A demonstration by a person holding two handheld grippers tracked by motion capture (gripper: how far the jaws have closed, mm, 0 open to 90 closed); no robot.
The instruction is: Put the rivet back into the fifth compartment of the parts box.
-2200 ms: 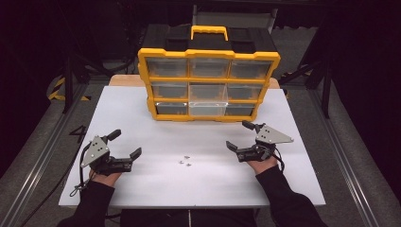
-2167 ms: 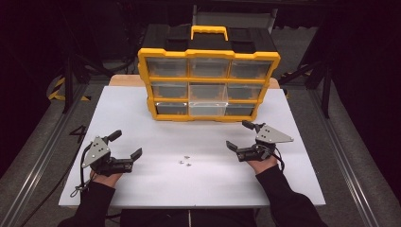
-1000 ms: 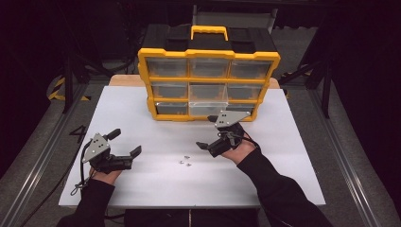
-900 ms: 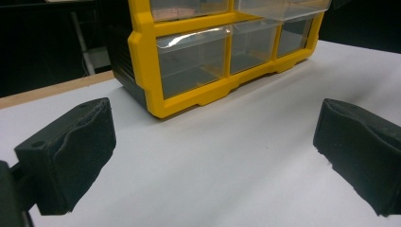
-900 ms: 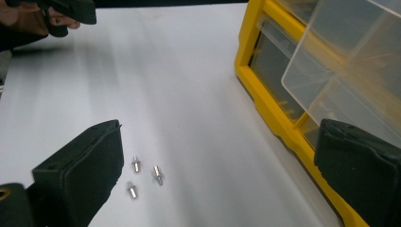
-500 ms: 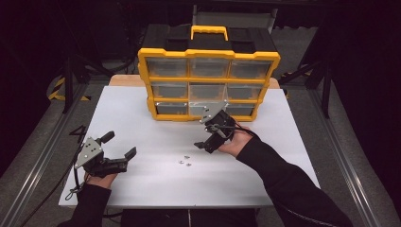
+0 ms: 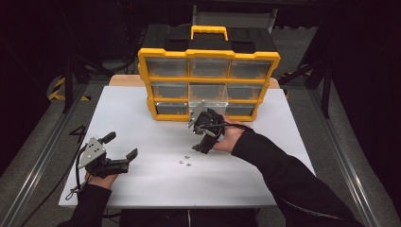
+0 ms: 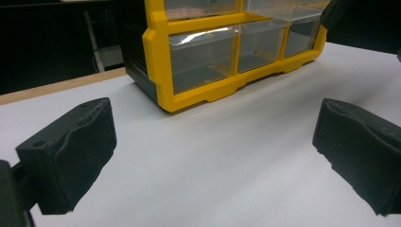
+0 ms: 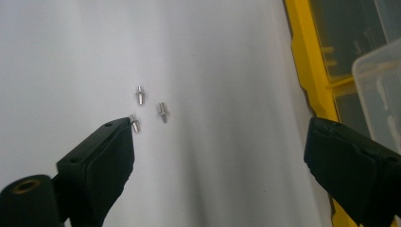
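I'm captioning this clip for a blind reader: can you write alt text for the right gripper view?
Three small metal pins lie close together on a white table, just beyond the left black jaw of the right tool, whose jaws stand wide apart with nothing between them. A yellow drawer organizer with clear drawers runs along the right edge.

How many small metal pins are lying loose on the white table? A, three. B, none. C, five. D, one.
A: the right gripper view shows three small metal pins lying close together on the white table, near the yellow drawer organizer.
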